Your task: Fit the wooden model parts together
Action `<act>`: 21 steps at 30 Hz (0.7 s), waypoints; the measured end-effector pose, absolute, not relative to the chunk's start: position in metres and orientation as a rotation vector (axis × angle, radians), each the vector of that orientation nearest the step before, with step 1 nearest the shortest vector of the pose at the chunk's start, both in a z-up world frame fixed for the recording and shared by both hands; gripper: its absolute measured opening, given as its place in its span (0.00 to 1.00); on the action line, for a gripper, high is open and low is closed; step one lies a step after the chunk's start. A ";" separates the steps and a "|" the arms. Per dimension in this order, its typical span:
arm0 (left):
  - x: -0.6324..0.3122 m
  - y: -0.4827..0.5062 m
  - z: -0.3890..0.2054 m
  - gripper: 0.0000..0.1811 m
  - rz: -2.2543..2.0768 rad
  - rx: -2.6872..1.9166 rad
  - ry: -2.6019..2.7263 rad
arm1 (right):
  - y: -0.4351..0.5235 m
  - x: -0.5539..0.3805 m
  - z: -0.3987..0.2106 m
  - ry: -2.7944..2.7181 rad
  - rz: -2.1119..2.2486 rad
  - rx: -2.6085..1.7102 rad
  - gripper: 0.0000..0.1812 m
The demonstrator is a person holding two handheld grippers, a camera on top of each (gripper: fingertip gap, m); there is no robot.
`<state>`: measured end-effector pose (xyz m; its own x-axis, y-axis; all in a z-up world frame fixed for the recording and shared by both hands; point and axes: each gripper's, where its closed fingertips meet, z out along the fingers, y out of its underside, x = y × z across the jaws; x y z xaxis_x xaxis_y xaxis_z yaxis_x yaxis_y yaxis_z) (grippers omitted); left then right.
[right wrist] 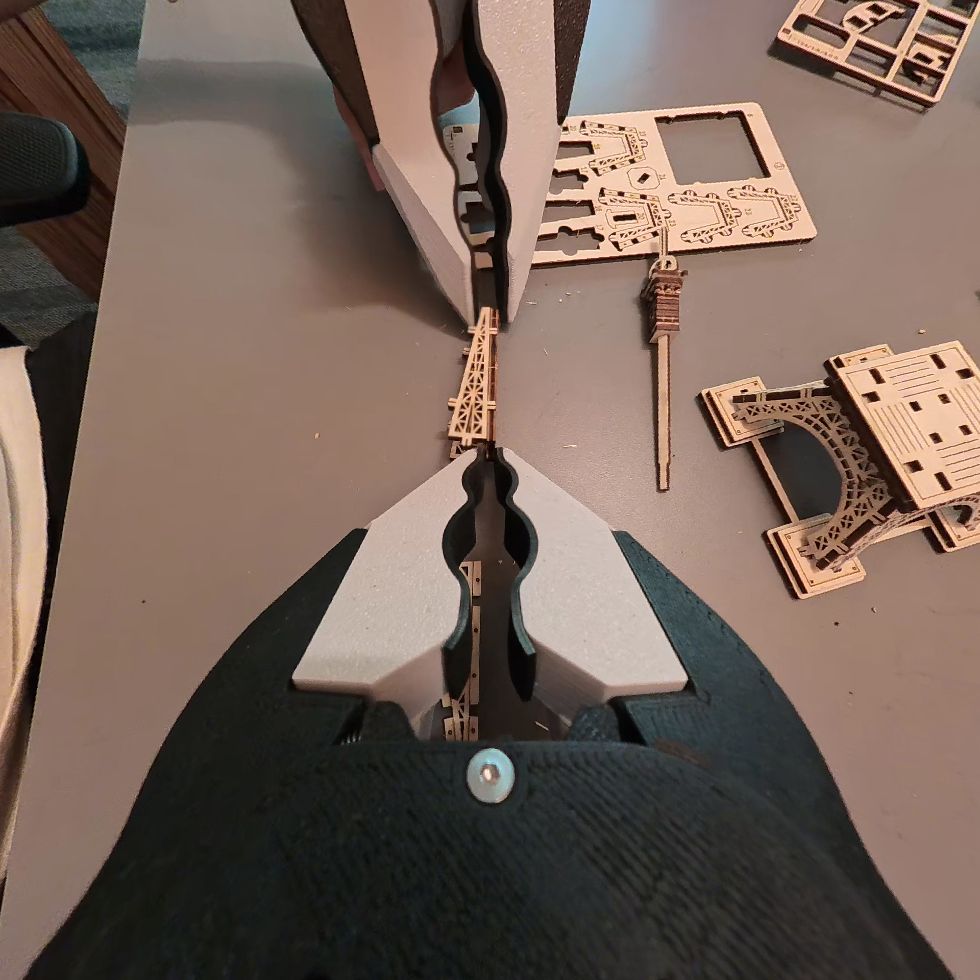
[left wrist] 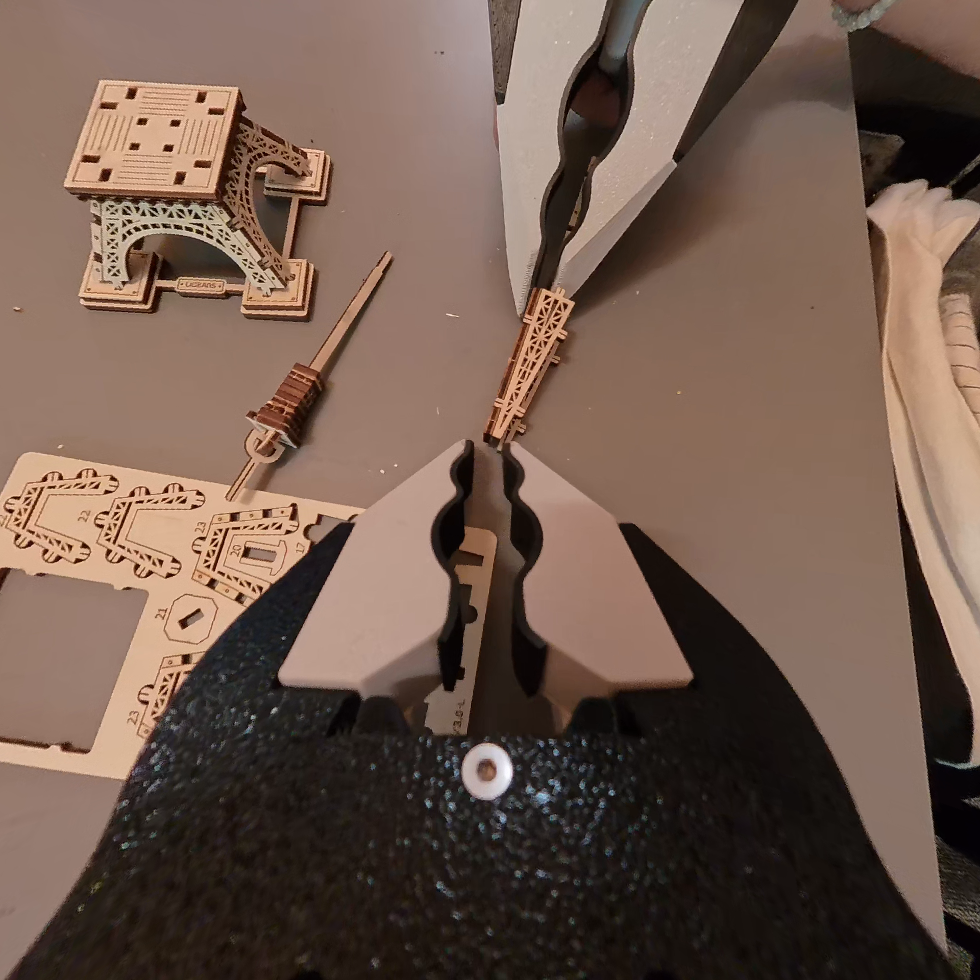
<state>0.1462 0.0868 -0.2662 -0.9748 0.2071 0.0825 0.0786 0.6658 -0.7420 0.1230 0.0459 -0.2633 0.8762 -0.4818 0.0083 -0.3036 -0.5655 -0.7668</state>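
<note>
A slim wooden lattice tower section hangs between my two grippers above the grey table. My left gripper is shut on its narrow end. The right gripper comes in from the top of the left wrist view and is shut on its wider end. In the right wrist view the same section runs from my right gripper to the left gripper, and more lattice shows between the right fingers. The arched tower base stands on the table, apart from both grippers.
A spire rod with stacked dark pieces lies between the base and a punched parts sheet. A second, emptied sheet frame lies far off. White cloth lies past the table edge. A chair arm is beside the table. Some 6 cm of space lies between my two pairs of fingers.
</note>
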 end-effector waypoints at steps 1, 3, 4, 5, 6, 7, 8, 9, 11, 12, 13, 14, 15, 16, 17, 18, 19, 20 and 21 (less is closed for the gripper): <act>0.146 0.087 -0.266 0.06 1.201 -0.238 -2.716 | 0.046 0.123 -0.263 0.564 -0.274 -2.212 0.01; 0.145 0.087 -0.265 0.05 1.206 -0.257 -2.712 | 0.046 0.123 -0.263 0.566 -0.269 -2.211 0.01; 0.145 0.087 -0.265 0.03 1.212 -0.267 -2.720 | 0.046 0.123 -0.263 0.568 -0.263 -2.210 0.01; 0.146 0.086 -0.266 0.02 1.217 -0.279 -2.732 | 0.046 0.123 -0.263 0.571 -0.257 -2.208 0.01; 0.147 0.085 -0.266 0.02 1.223 -0.292 -2.743 | 0.046 0.123 -0.263 0.573 -0.252 -2.208 0.01; 0.148 0.085 -0.266 0.02 1.231 -0.302 -2.753 | 0.046 0.123 -0.263 0.574 -0.247 -2.207 0.01; 0.148 0.084 -0.266 0.02 1.235 -0.306 -2.758 | 0.046 0.123 -0.264 0.576 -0.241 -2.206 0.01; 0.148 0.084 -0.266 0.02 1.237 -0.304 -2.759 | 0.046 0.123 -0.263 0.580 -0.232 -2.204 0.01; 0.150 0.084 -0.266 0.04 1.241 -0.296 -2.766 | 0.046 0.123 -0.264 0.592 -0.202 -2.198 0.01; 0.150 0.084 -0.265 0.04 1.242 -0.297 -2.766 | 0.046 0.123 -0.264 0.597 -0.184 -2.195 0.01; 0.150 0.084 -0.265 0.04 1.244 -0.298 -2.766 | 0.046 0.123 -0.264 0.603 -0.164 -2.191 0.01; 0.149 0.084 -0.265 0.04 1.244 -0.302 -2.765 | 0.046 0.123 -0.264 0.610 -0.144 -2.187 0.01; 0.147 0.084 -0.266 0.05 1.238 -0.318 -2.758 | 0.046 0.123 -0.264 0.615 -0.126 -2.183 0.01; 0.146 0.084 -0.266 0.05 1.234 -0.325 -2.755 | 0.046 0.123 -0.264 0.620 -0.111 -2.179 0.01; 0.146 0.084 -0.266 0.05 1.233 -0.324 -2.755 | 0.046 0.123 -0.264 0.626 -0.095 -2.176 0.01; 0.146 0.084 -0.266 0.04 1.232 -0.320 -2.752 | 0.046 0.123 -0.264 0.631 -0.082 -2.173 0.01; 0.146 0.084 -0.266 0.04 1.231 -0.316 -2.750 | 0.046 0.123 -0.264 0.633 -0.076 -2.171 0.01; 0.146 0.084 -0.266 0.04 1.230 -0.316 -2.750 | 0.047 0.123 -0.264 0.633 -0.074 -2.171 0.01; 0.145 0.084 -0.266 0.04 1.230 -0.319 -2.751 | 0.047 0.123 -0.264 0.632 -0.077 -2.172 0.01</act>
<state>0.1455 0.0841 -0.2658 -0.9718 0.2355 0.0153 0.1456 0.6494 -0.7464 0.1226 0.0465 -0.2639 0.8703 -0.4652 -0.1619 -0.4131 -0.5104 -0.7542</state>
